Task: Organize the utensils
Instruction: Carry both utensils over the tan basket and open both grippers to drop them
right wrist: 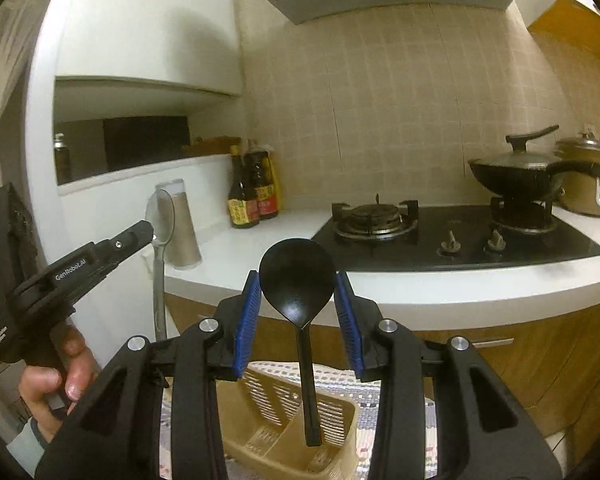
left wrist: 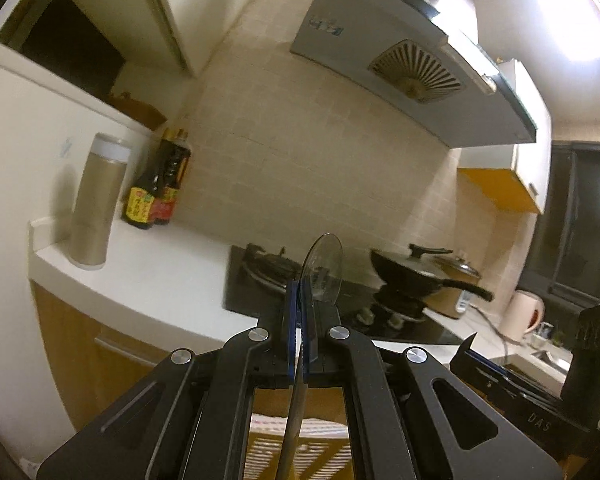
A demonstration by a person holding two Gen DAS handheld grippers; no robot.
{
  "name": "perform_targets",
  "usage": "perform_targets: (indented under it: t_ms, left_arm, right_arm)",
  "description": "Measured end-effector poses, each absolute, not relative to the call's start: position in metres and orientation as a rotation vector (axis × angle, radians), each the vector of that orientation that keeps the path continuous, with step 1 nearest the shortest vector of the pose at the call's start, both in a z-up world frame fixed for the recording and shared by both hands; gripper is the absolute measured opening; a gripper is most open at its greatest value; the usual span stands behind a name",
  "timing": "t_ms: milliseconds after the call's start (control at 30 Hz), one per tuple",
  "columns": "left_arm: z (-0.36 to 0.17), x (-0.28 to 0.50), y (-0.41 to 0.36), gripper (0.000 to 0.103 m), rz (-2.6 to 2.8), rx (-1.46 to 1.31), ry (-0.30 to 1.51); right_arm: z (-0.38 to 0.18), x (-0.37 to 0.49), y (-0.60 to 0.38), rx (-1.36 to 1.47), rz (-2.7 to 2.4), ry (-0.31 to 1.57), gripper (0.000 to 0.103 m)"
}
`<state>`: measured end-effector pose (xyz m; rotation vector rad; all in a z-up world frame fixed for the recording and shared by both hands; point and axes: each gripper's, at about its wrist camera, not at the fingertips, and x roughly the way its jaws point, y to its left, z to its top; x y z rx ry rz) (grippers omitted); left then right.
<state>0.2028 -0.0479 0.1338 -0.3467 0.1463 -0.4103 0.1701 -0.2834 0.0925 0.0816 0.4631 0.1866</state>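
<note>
Lower straight over basket [right wrist: 292, 420] on mat, below worktop [right wrist: 380, 280] edge; keep handles vertical, drop into a compartment. Left hand-held gripper [left wrist: 302, 300] clamped on steel spoon [left wrist: 324, 268], bowl up. Right hand-held gripper [right wrist: 296, 312] wide open around black spoon [right wrist: 300, 280]; spoon's handle end in basket, pads apparently not touching.

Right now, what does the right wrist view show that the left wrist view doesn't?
Only the right wrist view shows the black spoon standing in the tan utensil basket, framed by the open right hand-held gripper, and the person's hand.

Only the left wrist view shows the white kettle and the dark window.

Both show the metal spoon clamped in the left hand-held gripper, the sauce bottles, the stove and the covered wok.
</note>
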Motion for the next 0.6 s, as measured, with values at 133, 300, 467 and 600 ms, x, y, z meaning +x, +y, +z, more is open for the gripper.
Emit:
perform_targets:
  t_ms: [133, 300, 467, 600]
  left_arm:
    - [0.113, 0.215, -0.048, 0.000, -0.397, -0.342, 0.169]
    - [0.096, 0.220, -0.048, 0.000, -0.403, -0.335, 0.205]
    - [0.088, 0.215, -0.046, 0.000, -0.422, -0.322, 0.245]
    - [0.086, 0.204, -0.038, 0.013, -0.440, -0.324, 0.287]
  right_arm:
    - [0.072, 0.178, -0.285, 0.086, 0.183, 0.488, 0.035]
    - [0.057, 0.176, -0.286, 0.081, 0.178, 0.509, 0.035]
    - [0.053, 0.166, -0.288, 0.087, 0.200, 0.548, 0.044]
    - [0.056, 0.152, -0.288, 0.082, 0.212, 0.568, 0.055]
